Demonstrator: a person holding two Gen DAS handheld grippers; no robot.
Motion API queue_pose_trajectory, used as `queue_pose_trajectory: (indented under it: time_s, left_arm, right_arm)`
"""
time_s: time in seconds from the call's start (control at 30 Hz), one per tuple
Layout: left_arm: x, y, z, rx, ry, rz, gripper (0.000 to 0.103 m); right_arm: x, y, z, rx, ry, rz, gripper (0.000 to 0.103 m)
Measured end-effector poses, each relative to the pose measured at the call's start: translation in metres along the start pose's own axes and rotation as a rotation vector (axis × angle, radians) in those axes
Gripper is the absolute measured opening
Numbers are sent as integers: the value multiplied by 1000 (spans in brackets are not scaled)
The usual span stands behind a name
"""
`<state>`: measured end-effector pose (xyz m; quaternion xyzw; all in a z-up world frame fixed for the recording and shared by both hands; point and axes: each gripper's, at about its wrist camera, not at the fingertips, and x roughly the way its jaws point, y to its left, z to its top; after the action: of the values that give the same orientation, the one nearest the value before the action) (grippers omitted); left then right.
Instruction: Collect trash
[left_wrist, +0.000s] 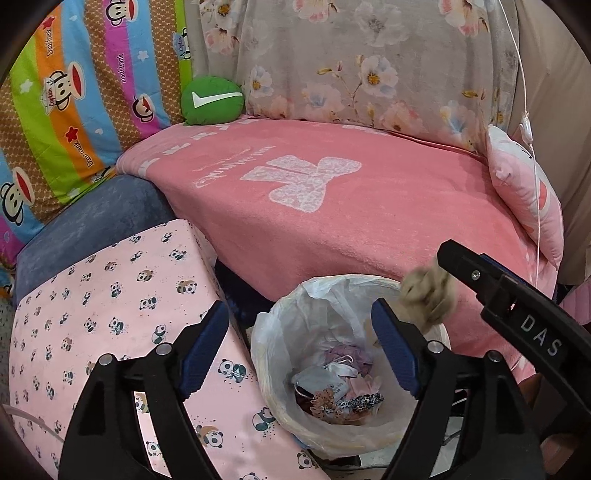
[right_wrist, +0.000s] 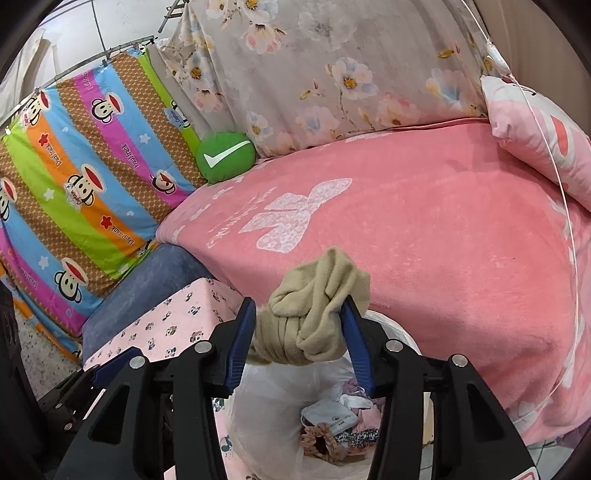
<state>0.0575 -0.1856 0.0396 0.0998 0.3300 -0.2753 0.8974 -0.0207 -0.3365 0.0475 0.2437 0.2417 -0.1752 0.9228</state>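
A pink blanket (left_wrist: 369, 221) with a pale bow print covers the bed that fills both views, backed by a grey floral sheet (left_wrist: 369, 55) and, to the left, a striped cartoon-monkey quilt (left_wrist: 74, 92). A pink pillow (left_wrist: 524, 192) lies at the blanket's right end, and a thin white cord (left_wrist: 533, 177) hangs down across it. A pink panda-print box (left_wrist: 110, 314) stands against a blue-grey cushioned seat (left_wrist: 92, 221) at lower left, crowding the near side of a bag-lined waste bin (left_wrist: 273, 369) that holds scrunchies, a mask and scraps. A round green cushion (left_wrist: 212, 99) with a white tick sits in the far corner. The right gripper (right_wrist: 299, 332) hangs over the bin's mouth, its blue pads against a knotted wad of beige cloth (right_wrist: 317, 314) held between them. The left gripper (left_wrist: 299, 350) stands wide and empty between box and bin, its right finger partly hiding the cloth in that view.
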Motion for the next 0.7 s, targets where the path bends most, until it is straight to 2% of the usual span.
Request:
queue_pose_trajectory:
  time_s: [0.4,0.7]
  left_arm:
    - [-9,22,-10,-41,-7,52,77]
    - [-22,30,-22,-43,-18,105,89]
  right_arm:
    - [-3,17,-6,-44,23,10,60]
    - [-20,43,-20,-142,31,-38,66]
